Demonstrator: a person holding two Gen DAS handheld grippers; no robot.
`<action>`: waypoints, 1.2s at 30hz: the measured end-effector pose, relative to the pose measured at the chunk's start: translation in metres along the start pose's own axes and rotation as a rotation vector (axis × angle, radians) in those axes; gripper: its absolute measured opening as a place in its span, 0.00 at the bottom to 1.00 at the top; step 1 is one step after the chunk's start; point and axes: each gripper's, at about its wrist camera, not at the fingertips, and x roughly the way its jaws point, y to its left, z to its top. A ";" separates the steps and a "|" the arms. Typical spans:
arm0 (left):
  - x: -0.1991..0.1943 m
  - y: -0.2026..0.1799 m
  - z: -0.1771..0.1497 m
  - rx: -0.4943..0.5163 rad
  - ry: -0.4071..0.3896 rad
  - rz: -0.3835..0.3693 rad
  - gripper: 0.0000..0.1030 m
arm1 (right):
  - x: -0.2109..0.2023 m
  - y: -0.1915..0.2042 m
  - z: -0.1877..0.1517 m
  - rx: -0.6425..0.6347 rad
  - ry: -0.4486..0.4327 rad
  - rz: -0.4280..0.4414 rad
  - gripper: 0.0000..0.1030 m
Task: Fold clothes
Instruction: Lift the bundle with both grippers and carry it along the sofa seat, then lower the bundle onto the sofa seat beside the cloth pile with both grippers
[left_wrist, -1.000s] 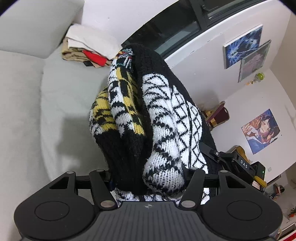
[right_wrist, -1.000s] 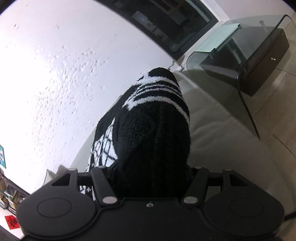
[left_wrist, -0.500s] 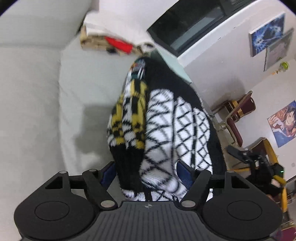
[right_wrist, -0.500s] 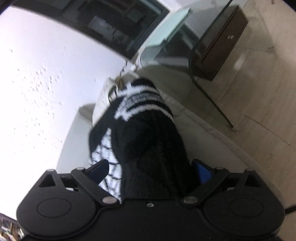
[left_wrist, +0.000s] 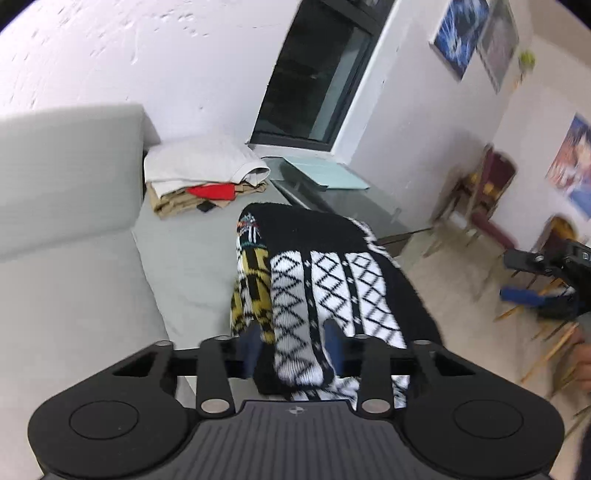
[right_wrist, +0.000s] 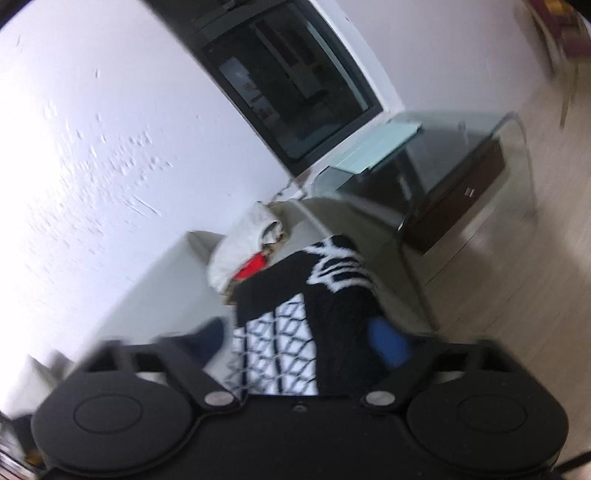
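A black, white and yellow patterned knit sweater (left_wrist: 325, 280) hangs bunched over a grey sofa (left_wrist: 74, 295). My left gripper (left_wrist: 293, 341) is shut on a fold of it; the blue pads press into the knit. In the right wrist view the same sweater (right_wrist: 314, 317) runs between the fingers of my right gripper (right_wrist: 299, 343), whose blue pads stand wide apart beside the cloth. The view is blurred, so I cannot tell whether they pinch it.
A pile of folded clothes (left_wrist: 199, 173), white on top with red and tan below, sits at the sofa's far end. A glass side table (right_wrist: 443, 173) with a dark drawer unit stands beyond. Chairs (left_wrist: 487, 199) stand on the tiled floor at right.
Both grippers have tilted down and swung toward the folded pile. The right gripper's pads have spread wider apart. The left pads have closed in on the sweater fold.
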 end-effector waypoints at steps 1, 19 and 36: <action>0.013 -0.006 0.004 0.012 0.010 0.020 0.22 | 0.008 0.008 0.000 -0.057 0.002 -0.037 0.11; 0.195 -0.010 0.050 0.063 0.180 0.220 0.18 | 0.228 0.015 0.028 -0.216 0.259 -0.242 0.00; 0.086 -0.018 -0.003 0.170 0.157 0.180 0.24 | 0.100 0.013 0.012 -0.270 0.274 -0.208 0.32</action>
